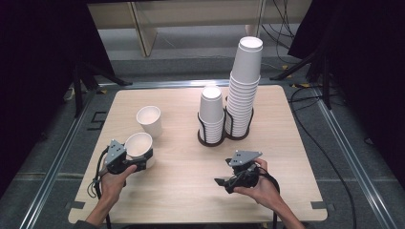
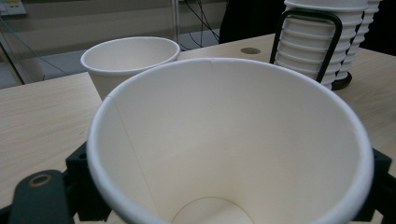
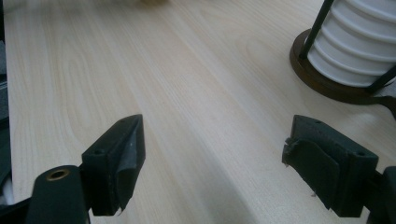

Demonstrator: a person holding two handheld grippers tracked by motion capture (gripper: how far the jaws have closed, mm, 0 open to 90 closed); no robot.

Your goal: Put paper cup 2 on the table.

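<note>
1. Held paper cup closest in the left gripper view, pinched across its body between the fingers of the left gripper, at the near-left part of the surface.
2. Tilted: mouth up and toward the person, long axis leaning off upright.
3. Just beyond it, a second cup, upright and apart.
4. Right gripper: fingers spread wide, gripping nothing, low over bare wood near the cup holder.
</note>
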